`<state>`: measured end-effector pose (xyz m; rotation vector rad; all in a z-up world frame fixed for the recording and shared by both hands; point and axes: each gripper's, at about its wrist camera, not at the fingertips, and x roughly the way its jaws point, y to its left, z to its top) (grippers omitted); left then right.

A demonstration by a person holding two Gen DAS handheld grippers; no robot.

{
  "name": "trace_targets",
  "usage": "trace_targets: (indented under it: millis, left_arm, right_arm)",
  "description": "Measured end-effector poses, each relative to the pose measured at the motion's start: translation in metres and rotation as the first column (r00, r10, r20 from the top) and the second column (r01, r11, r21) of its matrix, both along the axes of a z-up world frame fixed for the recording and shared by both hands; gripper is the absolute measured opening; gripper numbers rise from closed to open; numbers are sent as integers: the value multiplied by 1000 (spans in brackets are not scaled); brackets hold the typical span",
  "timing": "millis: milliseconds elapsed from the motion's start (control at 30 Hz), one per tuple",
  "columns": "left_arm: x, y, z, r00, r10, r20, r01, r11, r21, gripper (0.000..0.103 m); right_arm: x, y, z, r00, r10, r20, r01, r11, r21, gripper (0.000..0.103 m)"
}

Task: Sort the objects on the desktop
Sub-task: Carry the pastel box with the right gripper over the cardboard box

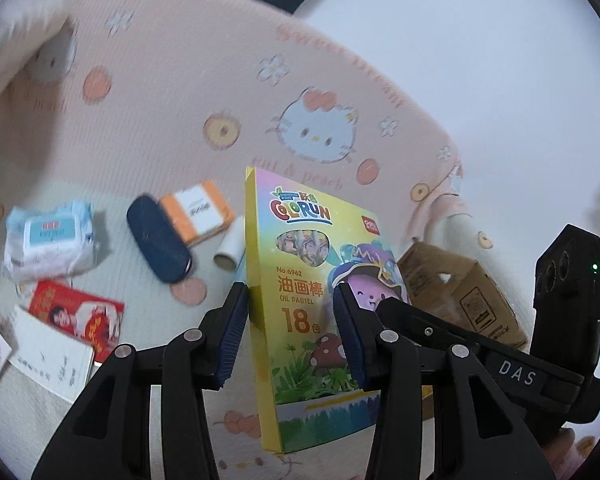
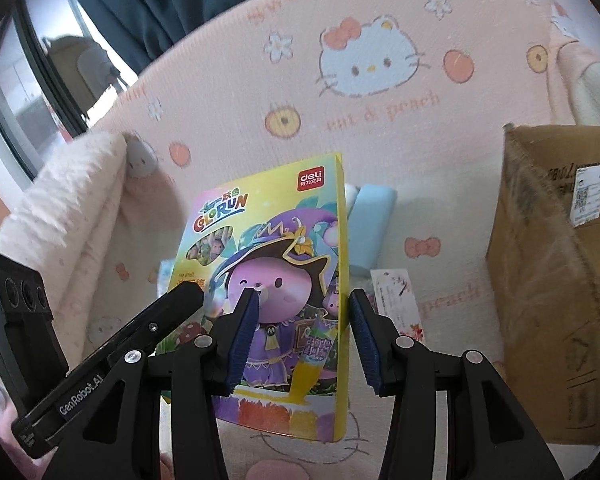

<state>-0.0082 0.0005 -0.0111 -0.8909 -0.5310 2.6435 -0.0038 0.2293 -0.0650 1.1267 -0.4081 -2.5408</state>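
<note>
Both my grippers are clamped on one thing: the oil pastel box (image 1: 300,300). My left gripper (image 1: 292,332) pinches its left part, one blue pad on the yellow spine and the other on the printed front. My right gripper (image 2: 304,340) holds the opposite edge, one pad over the purple cartoon figure, the other against the yellow side. The box stands upright between them, lifted off the blanket (image 1: 172,92).

It is a flat yellow carton, pastel rainbow on the front, with "COLORUN" in coloured letters, a small window showing the sticks, a purple-hatted cartoon character, a mushroom and "18" low down.

Beneath it lies a pink blanket printed with white cat faces, peaches and flowers. On it, in my left view, lie a dark blue case (image 1: 158,240), an orange-and-white box (image 1: 198,212), a pack of wet wipes (image 1: 48,240), a white roll (image 1: 231,249), a red packet (image 1: 80,316) and white cards (image 1: 52,360). A brown cardboard box (image 2: 560,280) sits to the right. Behind are a dark teal curtain (image 2: 152,4) and a window (image 2: 24,80).
</note>
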Motion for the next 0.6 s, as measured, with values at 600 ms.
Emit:
trace_targets:
  millis: [600]
  left_arm:
    - [8, 81, 46, 989, -119, -90, 122, 992, 38, 48]
  right_arm:
    - [37, 65, 74, 974, -54, -218, 69, 996, 59, 44]
